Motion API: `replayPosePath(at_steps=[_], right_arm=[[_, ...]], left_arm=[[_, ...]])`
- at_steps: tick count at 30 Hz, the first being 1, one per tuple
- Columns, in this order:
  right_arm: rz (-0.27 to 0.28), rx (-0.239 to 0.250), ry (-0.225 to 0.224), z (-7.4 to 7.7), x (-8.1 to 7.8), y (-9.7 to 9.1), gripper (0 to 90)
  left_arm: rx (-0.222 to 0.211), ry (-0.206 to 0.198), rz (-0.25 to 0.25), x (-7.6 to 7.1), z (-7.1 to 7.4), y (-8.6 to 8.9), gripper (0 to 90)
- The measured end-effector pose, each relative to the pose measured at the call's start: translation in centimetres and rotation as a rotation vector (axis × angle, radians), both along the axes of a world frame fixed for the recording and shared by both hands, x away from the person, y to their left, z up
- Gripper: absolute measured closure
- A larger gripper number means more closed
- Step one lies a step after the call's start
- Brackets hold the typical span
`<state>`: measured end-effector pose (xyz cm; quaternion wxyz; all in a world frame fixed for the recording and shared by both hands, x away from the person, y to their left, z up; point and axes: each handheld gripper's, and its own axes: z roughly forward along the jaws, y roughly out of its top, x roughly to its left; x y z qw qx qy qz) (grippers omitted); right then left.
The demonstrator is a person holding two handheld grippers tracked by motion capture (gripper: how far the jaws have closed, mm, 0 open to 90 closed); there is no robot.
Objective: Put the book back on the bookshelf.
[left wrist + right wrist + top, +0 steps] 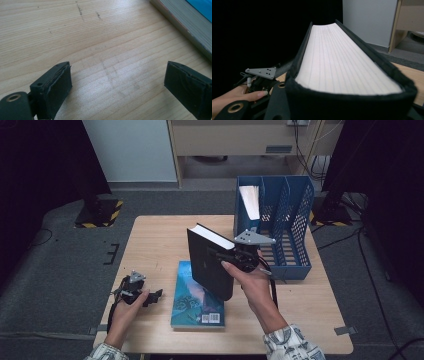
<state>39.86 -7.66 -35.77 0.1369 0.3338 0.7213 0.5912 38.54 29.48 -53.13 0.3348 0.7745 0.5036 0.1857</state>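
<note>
Two handheld grippers over a wooden table, one gripping a black book, one empty.

The right gripper has its jaws clamped across the thickness of a black hardcover book, held upright and tilted in the air above the table, white page edges facing up. The left gripper sits low near the table's left edge with its black pads spread wide, bare wood between them, touching nothing. A blue-covered book lies flat between the hands. A blue mesh file rack stands just behind, holding one book.
</note>
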Motion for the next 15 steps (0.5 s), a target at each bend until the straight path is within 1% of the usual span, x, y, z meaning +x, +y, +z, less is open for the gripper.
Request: replayPosePath(at_steps=[5, 8, 15], right_arm=[[-0.016, 0.013, 0.006, 0.6, -0.6, -0.9, 53.4], [-0.025, 0.02, 0.003, 1.0, -1.2, -1.6, 53.4], [-0.044, 0.023, -0.004, 1.9, -2.8, -3.4, 53.4]], left_arm=[[0.006, 0.003, 0.001, 0.0, -0.1, 0.0, 6.6], [0.014, 0.003, -0.003, -0.1, -0.1, 0.0, 6.5], [0.051, -0.025, -0.013, -0.4, -0.5, -0.4, 4.9]])
